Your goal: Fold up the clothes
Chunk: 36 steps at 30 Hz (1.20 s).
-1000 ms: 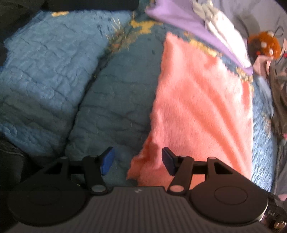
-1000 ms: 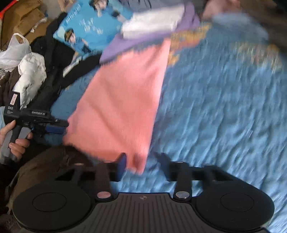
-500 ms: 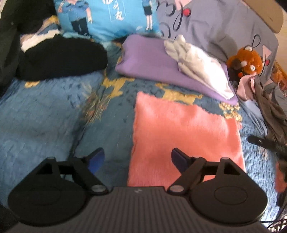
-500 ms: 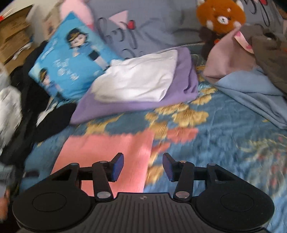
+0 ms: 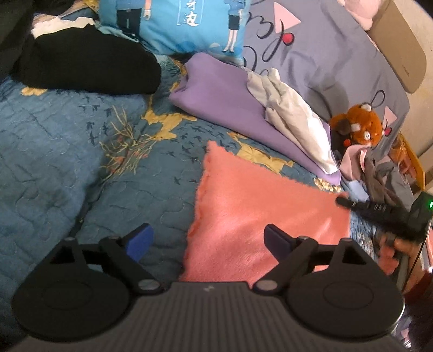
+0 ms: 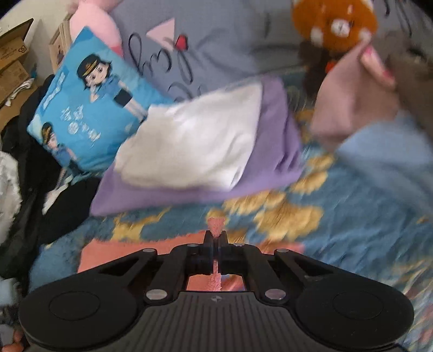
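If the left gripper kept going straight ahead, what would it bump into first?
Probably the pink fuzzy cloth lying just ahead of the open left gripper; depth is hard to judge.

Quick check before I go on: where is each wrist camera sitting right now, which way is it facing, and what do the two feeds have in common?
Left wrist: sits behind the open left gripper, low over the blue quilt, facing the headboard; the pink fuzzy cloth lies ahead, the right gripper and a hand at the right edge.
Right wrist: sits behind the right gripper, shut on the pink fuzzy cloth, facing the pillows; no body part identifiable.
Shared: pink cloth, purple folded garment, white garment, cartoon pillow, orange plush.
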Available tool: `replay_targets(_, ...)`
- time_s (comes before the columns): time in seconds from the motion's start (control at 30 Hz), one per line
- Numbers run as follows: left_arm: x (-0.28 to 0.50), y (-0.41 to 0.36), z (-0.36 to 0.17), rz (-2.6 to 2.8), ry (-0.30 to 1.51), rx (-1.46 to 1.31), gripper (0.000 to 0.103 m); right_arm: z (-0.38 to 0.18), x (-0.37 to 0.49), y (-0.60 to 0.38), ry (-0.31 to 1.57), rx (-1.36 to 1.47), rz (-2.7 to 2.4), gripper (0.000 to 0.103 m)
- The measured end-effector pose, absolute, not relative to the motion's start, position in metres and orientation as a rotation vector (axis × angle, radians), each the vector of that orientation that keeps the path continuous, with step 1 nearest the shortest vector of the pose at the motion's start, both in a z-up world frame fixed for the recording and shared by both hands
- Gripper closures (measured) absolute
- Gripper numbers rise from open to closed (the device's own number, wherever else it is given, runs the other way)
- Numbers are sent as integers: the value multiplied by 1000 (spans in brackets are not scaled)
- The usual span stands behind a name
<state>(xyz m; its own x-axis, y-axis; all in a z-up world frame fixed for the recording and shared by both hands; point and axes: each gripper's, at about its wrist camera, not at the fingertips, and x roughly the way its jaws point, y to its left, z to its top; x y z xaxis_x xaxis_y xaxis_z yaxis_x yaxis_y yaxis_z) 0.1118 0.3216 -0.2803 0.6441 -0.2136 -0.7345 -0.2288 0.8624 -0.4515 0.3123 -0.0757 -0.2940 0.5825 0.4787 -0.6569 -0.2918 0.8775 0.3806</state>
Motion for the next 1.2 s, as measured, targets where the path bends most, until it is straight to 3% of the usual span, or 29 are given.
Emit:
replay_targets(0.27, 111, 319, -281, 23, 890, -521, 11, -293, 335, -77, 922, 134, 420, 98)
replay_targets(0.37, 109, 321, -281, 39, 888, -528, 11, -284, 317, -90, 875, 229, 396, 81)
replay_targets(0.4, 108, 322, -281, 45, 887, -531, 11, -280, 309, -97, 852, 279, 388, 68)
replay_targets(0.43, 107, 322, -281, 50, 886, -533, 11, -276, 301, -104, 830, 329, 381, 63)
replay_targets(0.57, 104, 326, -281, 71, 882, -544, 10, -272, 243, -129, 840, 401, 418, 63)
replay_targets(0.8, 82, 325, -279, 33, 862, -600, 8, -303, 134, -140, 1020, 330, 547, 63)
replay_targets(0.93, 68, 322, -277, 28, 850, -616, 7, -325, 115, -146, 1074, 505, 547, 62)
replay_targets(1.0, 61, 323, -276, 36, 842, -635, 6, -335, 115, -144, 1094, 587, 547, 65)
replay_targets(1.07, 55, 324, -276, 43, 834, -654, 6, -338, 116, -138, 1112, 606, 543, 91)
replay_targets(1.1, 52, 325, -276, 48, 831, -664, 6, -338, 116, -136, 1119, 606, 532, 99)
replay_targets(1.2, 49, 333, -280, 100, 839, -701, 6, -330, 109, -137, 1098, 600, 516, 99)
